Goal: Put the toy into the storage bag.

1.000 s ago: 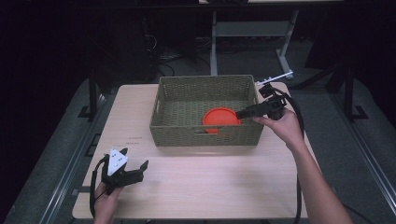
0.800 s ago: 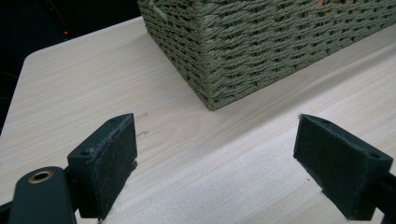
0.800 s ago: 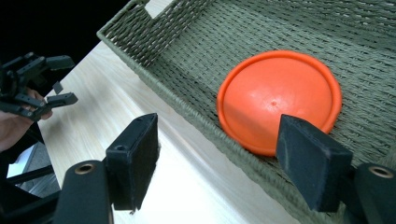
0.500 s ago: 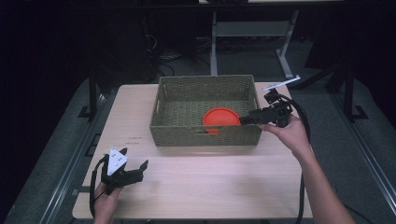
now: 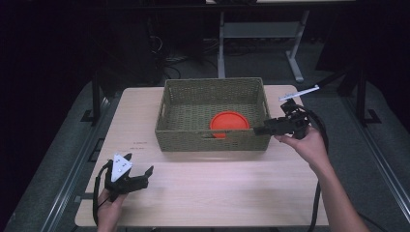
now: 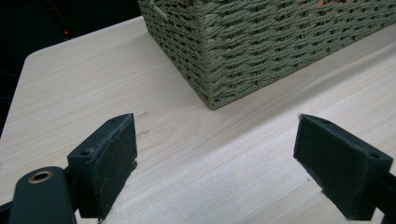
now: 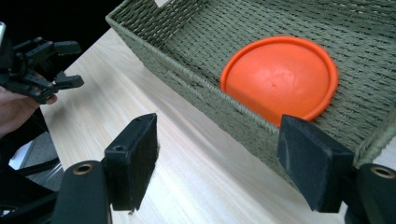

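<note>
High view: woven basket (image 5: 212, 137) at frame centre on the table (image 5: 217, 188), orange disc (image 5: 229, 121) lying in its lower right. Left gripper (image 5: 140, 175) lower left, jaws spread. Right gripper (image 5: 261, 129) just beside the basket's right end.

Left gripper view: jaws wide, empty; basket corner fills the top, blocking the disc.

Right gripper view: jaws wide, empty; basket's near wall stands between them and the disc.

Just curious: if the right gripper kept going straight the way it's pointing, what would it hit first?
Most likely the near wall of the woven basket, since the open right gripper straddles its rim; the orange disc lies just beyond, inside.
</note>
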Demonstrator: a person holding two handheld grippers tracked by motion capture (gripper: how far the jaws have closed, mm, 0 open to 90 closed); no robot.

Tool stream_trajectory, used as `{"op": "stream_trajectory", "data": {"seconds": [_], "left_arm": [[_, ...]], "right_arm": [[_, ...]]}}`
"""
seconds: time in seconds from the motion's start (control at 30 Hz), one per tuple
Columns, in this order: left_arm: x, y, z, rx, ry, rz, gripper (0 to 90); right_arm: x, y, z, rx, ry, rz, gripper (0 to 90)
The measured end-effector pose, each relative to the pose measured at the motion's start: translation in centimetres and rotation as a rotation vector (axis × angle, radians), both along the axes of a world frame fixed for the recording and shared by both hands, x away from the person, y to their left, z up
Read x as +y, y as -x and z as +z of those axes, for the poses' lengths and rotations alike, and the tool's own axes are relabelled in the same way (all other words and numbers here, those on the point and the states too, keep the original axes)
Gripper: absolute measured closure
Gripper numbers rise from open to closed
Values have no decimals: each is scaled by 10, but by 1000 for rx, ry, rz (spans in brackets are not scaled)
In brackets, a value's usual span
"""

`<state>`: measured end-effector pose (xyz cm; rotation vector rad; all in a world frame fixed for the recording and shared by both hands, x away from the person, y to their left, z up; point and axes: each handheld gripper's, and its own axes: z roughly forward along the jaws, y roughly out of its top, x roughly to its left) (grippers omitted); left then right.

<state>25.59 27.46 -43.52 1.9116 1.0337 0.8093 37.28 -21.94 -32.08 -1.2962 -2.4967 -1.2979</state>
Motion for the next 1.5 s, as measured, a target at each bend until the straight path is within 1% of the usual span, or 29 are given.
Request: {"op": "stream_trajectory", "data": {"seconds": [0.17, 0.3, 0.33, 0.43, 0.6, 0.67, 0.73, 0.87, 1.0, 1.1, 1.17, 1.37, 1.47, 1.5], "left_arm": [[0, 0, 0, 0, -2, -2, 128], [0, 0, 0, 0, -5, -4, 128], [0, 0, 0, 0, -3, -3, 128], [0, 0, 0, 1, -1, -1, 128], [0, 0, 0, 0, -6, -3, 128], [0, 0, 0, 1, -5, -2, 128], [0, 0, 0, 1, -3, -1, 128], [-1, 0, 0, 2, -6, -4, 128], [-1, 0, -1, 0, 3, 0, 128], [-1, 0, -1, 1, -1, -1, 128], [-1, 0, -1, 1, -1, -2, 128], [-2, 0, -1, -1, 1, -5, 128], [-2, 1, -1, -1, 2, -5, 129], [-2, 0, -1, -1, 2, -5, 128]], "right_arm": [[-7, 8, 0, -12, 8, -3, 285], [-12, 12, 1, -22, -3, -1, 284], [-15, 16, 1, -26, -4, -7, 283], [-19, 20, -1, -28, 8, -10, 282], [-26, 27, -6, -22, 15, -11, 274], [-30, 31, -7, -31, 2, -11, 274], [-32, 34, -8, -31, 3, -11, 274], [-38, 40, -13, -44, 6, -5, 274], [-42, 45, -19, -36, 4, -12, 272], [-45, 48, -24, -32, 7, -20, 272], [-47, 50, -27, -33, -1, -31, 272], [-56, 56, -41, -15, -6, -50, 269], [-60, 60, -49, -5, -17, -59, 268], [-62, 62, -52, -5, -11, -63, 267]]}}
